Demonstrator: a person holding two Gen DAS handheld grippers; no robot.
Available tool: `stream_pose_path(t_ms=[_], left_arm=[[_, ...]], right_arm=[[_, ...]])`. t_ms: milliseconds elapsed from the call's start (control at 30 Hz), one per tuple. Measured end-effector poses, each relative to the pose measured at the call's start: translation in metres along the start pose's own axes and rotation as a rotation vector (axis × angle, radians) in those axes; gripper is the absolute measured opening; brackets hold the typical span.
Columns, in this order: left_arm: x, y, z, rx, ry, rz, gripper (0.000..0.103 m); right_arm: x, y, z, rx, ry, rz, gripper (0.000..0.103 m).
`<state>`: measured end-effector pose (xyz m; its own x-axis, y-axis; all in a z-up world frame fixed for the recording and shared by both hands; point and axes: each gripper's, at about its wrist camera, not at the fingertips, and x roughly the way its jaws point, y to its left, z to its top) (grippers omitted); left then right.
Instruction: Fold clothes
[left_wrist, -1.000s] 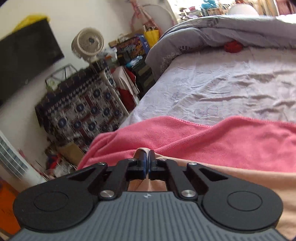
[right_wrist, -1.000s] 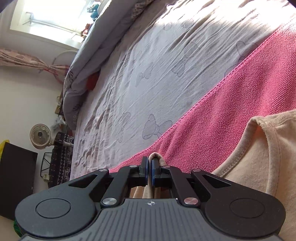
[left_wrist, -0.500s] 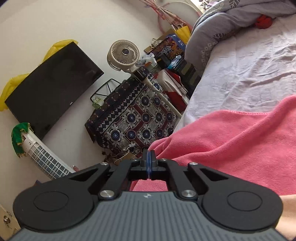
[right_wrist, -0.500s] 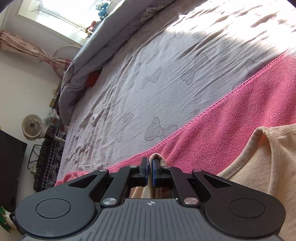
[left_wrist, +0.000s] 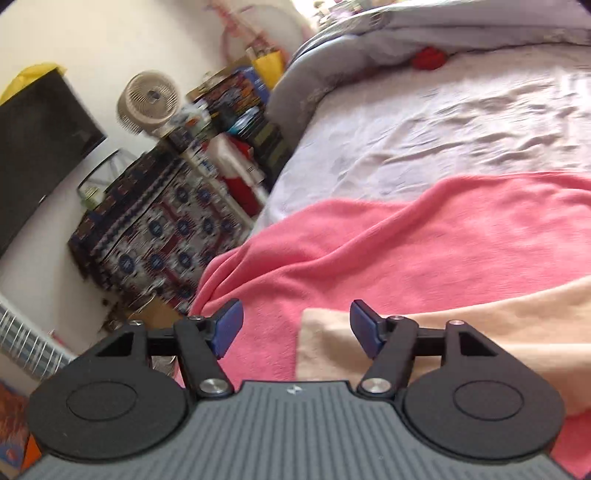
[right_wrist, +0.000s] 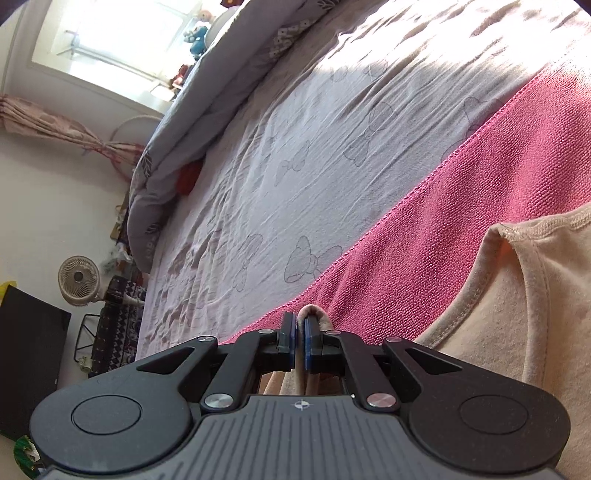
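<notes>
The beige garment (left_wrist: 461, 325) lies spread on a pink towel (left_wrist: 369, 251) that covers the near part of the bed (left_wrist: 424, 140), with the grey duvet (left_wrist: 424, 33) bunched well beyond the towel's far edge. The left gripper (left_wrist: 297, 326) hangs just above the garment's squared corner with its jaws opening, the blue pads (left_wrist: 229, 325) standing clear of the cloth so that nothing is pinched between them. The right gripper (right_wrist: 300, 341) has its jaws pressed together on a small fold of the same beige garment (right_wrist: 535, 314), whose stitched, curved hem (right_wrist: 476, 291) sits beside it on the pink towel (right_wrist: 480, 177). The garment looks like thin knit jersey: light, limp and stretchy, likely to sag and wrinkle when lifted and to cling a little to the towel's nap rather than slide freely. It will not hold a crease by itself, so each fold probably needs laying flat and smoothing. The firmest places to take hold appear to be the stitched hems and the corners, where doubled fabric gives the pads something to bite; a pinch in the open middle would likely gather only one layer and pull the shape askew.
</notes>
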<state>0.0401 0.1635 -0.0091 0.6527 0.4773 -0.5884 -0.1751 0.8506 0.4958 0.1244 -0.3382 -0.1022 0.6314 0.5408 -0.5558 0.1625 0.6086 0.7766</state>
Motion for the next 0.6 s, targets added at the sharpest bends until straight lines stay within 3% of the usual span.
stream_pose_path(t_ms=[67, 133, 167, 233, 300, 333, 433, 500, 567, 600], left_arm=[[-0.026, -0.019, 0.001, 0.076, -0.063, -0.087, 0.071], [-0.032, -0.045, -0.001, 0.165, -0.085, -0.07, 0.086], [-0.027, -0.055, -0.003, 0.195, -0.059, -0.026, 0.086], [0.005, -0.062, -0.013, 0.21, 0.085, 0.122, 0.086], [0.043, -0.043, -0.027, 0.148, 0.212, 0.253, 0.091], [0.048, -0.032, -0.028, 0.112, 0.223, 0.274, 0.102], [0.059, -0.017, -0.028, 0.151, 0.277, 0.407, 0.102], [0.068, -0.01, -0.033, 0.189, 0.314, 0.528, 0.097], [0.078, 0.007, -0.041, 0.17, 0.381, 0.623, 0.097], [0.082, 0.016, -0.045, 0.143, 0.419, 0.653, 0.096]], right_arm=[[0.0, 0.0, 0.0, 0.003, -0.003, 0.0, 0.006], [0.0, 0.001, 0.0, -0.001, -0.001, -0.005, 0.007], [0.0, 0.003, 0.001, -0.005, 0.003, -0.01, 0.007], [-0.001, 0.011, 0.002, -0.047, 0.01, -0.04, 0.007], [-0.002, 0.024, 0.002, -0.128, 0.022, -0.075, 0.013], [-0.003, 0.031, 0.002, -0.178, 0.03, -0.092, 0.019], [-0.007, 0.053, -0.001, -0.292, 0.034, -0.144, 0.032], [-0.01, 0.072, -0.008, -0.402, 0.025, -0.201, 0.034], [-0.015, 0.096, -0.019, -0.559, 0.017, -0.258, 0.039], [-0.017, 0.104, -0.023, -0.609, 0.026, -0.276, 0.047]])
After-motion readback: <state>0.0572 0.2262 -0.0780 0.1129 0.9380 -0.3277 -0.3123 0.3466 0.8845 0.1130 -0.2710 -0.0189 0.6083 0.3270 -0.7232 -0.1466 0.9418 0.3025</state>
